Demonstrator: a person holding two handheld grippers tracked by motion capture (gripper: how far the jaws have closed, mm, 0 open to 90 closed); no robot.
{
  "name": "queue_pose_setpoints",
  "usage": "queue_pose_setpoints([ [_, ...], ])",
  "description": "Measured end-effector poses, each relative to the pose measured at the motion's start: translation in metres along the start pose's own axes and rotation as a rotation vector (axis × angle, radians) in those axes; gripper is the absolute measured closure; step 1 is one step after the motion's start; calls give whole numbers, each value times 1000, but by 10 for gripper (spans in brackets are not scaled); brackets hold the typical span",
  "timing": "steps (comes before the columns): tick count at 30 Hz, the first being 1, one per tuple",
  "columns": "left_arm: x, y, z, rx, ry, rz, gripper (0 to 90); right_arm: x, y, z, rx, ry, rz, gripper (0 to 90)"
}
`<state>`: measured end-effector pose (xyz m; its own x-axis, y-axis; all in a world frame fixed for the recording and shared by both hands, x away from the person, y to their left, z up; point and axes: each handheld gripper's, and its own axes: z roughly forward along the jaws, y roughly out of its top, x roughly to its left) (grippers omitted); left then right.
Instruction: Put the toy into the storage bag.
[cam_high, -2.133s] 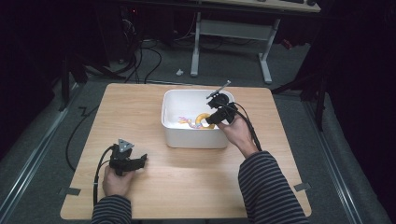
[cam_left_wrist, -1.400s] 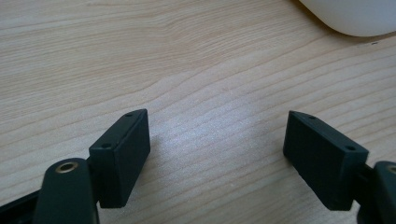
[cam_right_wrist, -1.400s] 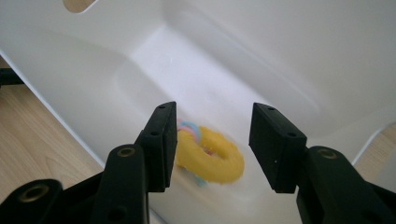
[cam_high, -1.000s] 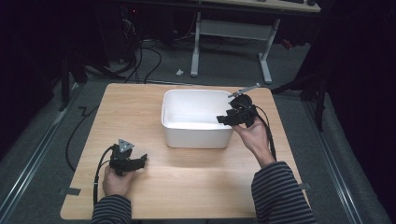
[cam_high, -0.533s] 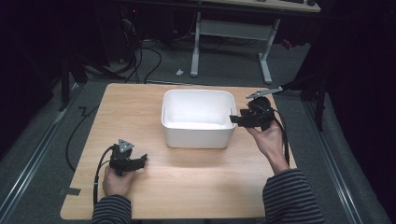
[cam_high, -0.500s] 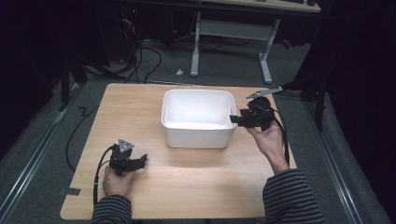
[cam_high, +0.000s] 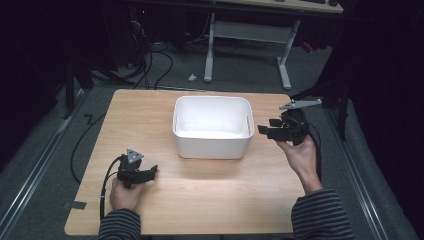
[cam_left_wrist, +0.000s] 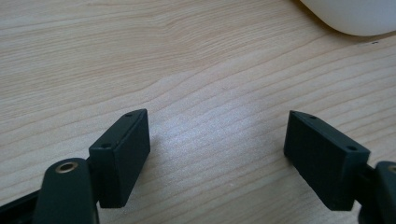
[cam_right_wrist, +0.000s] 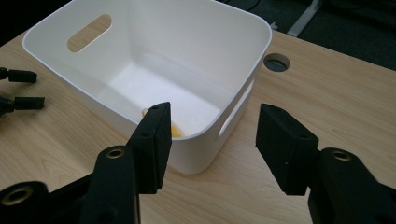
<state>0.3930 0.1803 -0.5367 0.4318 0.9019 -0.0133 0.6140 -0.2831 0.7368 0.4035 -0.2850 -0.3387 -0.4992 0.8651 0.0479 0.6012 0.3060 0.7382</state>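
Note:
A white plastic bin (cam_high: 212, 126) with handle slots stands in the middle of the wooden table (cam_high: 200, 180). In the right gripper view a yellow-orange object (cam_right_wrist: 173, 130) lies on the floor of the bin (cam_right_wrist: 233, 56), mostly hidden behind my left jaw. My right gripper (cam_high: 264, 131) hovers just right of the bin, open and empty, pointing at it (cam_right_wrist: 211, 135). My left gripper (cam_high: 151, 171) rests low over the table's front left, open with nothing between its fingers (cam_left_wrist: 217, 154).
A round cable hole (cam_right_wrist: 276, 62) sits in the tabletop behind the bin. The other gripper's fingertips (cam_right_wrist: 21, 88) show at the far left of the right gripper view. A desk frame (cam_high: 250, 35) and cables lie on the dark floor beyond the table.
My right gripper was over the bin holding a yellow object; it has since drawn back to the right, out of the bin, and now stands open and empty. The left gripper stayed still.

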Motion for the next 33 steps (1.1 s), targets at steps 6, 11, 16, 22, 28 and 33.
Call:
queue_pose_setpoints([
  [6,0,0,0,0,0,0,230,-4,-8,-10,-11,-12,8,457],
  [11,0,0,0,0,0,0,230,-7,-19,-24,-34,-18,17,455],
  [16,0,0,0,0,0,0,230,-10,-29,-35,-28,-50,12,454],
  [22,0,0,0,0,-1,0,230,-15,-45,-50,-57,-58,33,456],
  [28,0,0,0,0,0,0,230,-14,-57,-62,-76,-81,32,458],
  [33,0,0,0,0,2,1,228,-14,-70,-66,-83,-95,37,456],
])
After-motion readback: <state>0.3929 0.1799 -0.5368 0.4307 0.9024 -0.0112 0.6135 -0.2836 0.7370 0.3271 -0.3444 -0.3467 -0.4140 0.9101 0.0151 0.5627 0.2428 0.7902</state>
